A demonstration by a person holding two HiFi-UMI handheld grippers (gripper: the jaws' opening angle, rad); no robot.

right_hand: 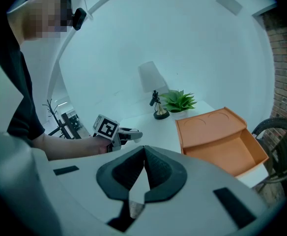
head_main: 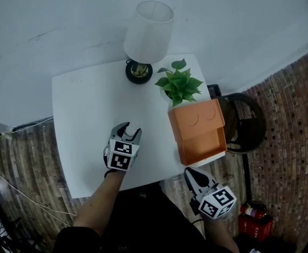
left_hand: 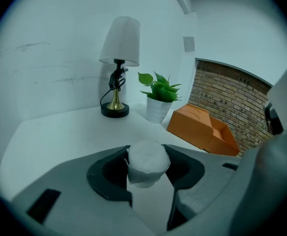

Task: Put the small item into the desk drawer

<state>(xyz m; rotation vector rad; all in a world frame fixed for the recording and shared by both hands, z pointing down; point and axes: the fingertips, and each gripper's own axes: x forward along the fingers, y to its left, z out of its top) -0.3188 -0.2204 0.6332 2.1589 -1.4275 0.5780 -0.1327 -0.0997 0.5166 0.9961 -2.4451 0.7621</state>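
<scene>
Left gripper view: small white crumpled wad, paper-like (left_hand: pixel 147 167), is sitting between pads of left claw (left_hand: pixel 147 149), both pads pressing on its sides. Claw is gripping w/ jaws fairly wide. Can't tell if wad is clearing white desk (left_hand: pixel 60 132).

Handling (est.): v. light, soft, crushable, not slippery. Gentle pinch across its middle is probably sufficing; hard squeeze is risking flattening it.

Right claw (right_hand: pixel 143 150) is hovering empty, jaws together, near open orange drawer (right_hand: pixel 232 154).
</scene>
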